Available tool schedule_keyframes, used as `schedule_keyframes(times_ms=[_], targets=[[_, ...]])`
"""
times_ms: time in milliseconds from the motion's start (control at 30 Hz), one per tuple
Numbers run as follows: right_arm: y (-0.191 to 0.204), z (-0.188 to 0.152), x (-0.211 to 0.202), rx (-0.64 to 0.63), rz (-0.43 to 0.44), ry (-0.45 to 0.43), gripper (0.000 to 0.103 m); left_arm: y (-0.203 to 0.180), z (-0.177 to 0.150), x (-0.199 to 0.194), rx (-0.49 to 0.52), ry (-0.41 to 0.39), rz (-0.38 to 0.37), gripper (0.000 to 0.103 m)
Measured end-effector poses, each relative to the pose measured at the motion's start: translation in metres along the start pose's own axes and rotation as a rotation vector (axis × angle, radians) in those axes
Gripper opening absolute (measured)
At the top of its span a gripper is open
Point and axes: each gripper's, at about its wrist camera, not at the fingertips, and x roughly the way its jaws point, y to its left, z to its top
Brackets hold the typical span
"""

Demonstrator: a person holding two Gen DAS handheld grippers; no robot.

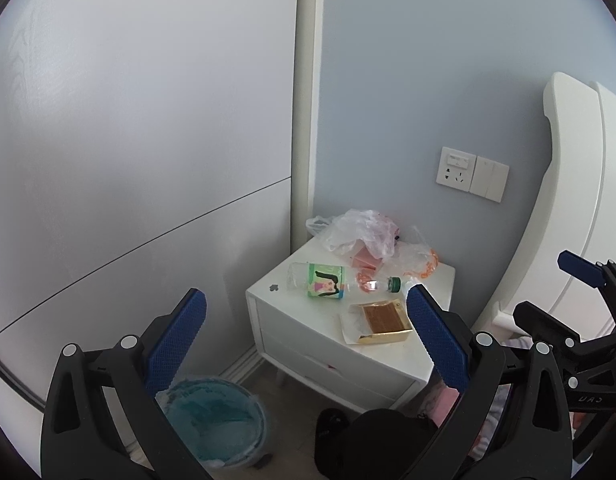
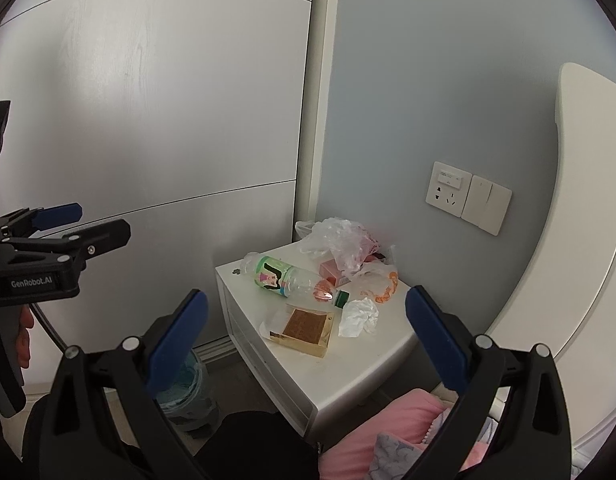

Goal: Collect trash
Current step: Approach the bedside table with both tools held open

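Note:
A white nightstand (image 1: 275, 292) (image 2: 348, 368) carries the trash. A clear bottle (image 1: 328, 280) (image 2: 283, 278) with a green label lies on its side. In front of it sits a gold box (image 1: 384, 320) (image 2: 305, 330) on a clear wrapper, with a crumpled white tissue (image 2: 358, 316) beside it. Crumpled clear plastic bags (image 1: 360, 232) (image 2: 340, 240) and a pink box lie at the back. A bin (image 1: 215, 416) (image 2: 183, 384) with a blue liner stands on the floor to the left. My left gripper (image 1: 305, 300) and right gripper (image 2: 307, 298) hang open and empty, short of the nightstand.
A wall socket and switch (image 1: 456, 170) are above the nightstand. A white headboard (image 1: 568, 200) rises at the right, with pink bedding (image 2: 388, 420) below it. Pale wardrobe panels (image 1: 147, 140) fill the left. Dark fabric (image 1: 368, 440) is at the bottom of both views.

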Motion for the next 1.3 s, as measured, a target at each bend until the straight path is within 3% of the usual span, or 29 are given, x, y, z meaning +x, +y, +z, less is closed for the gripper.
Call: schedule_keyframes(times_ms=[300, 867, 1067, 1300], targets=[[-0.008, -0.005, -0.005, 0.023, -0.03, 0.001, 0.096, -0.005, 0.0, -0.002, -0.021, -0.032, -0.037, 0.097], [-0.026, 0.005, -0.015, 0.121, -0.136, -0.055, 0.096, -0.011, 0.001, 0.004, 0.07, -0.026, -0.128, 0.097], [-0.033, 0.003, -0.017, 0.152, -0.132, -0.049, 0.096, -0.01, -0.004, 0.004, 0.089, -0.034, -0.199, 0.097], [-0.037, -0.002, -0.021, 0.133, -0.111, -0.026, 0.096, -0.005, -0.007, -0.003, 0.088, -0.044, -0.192, 0.097]])
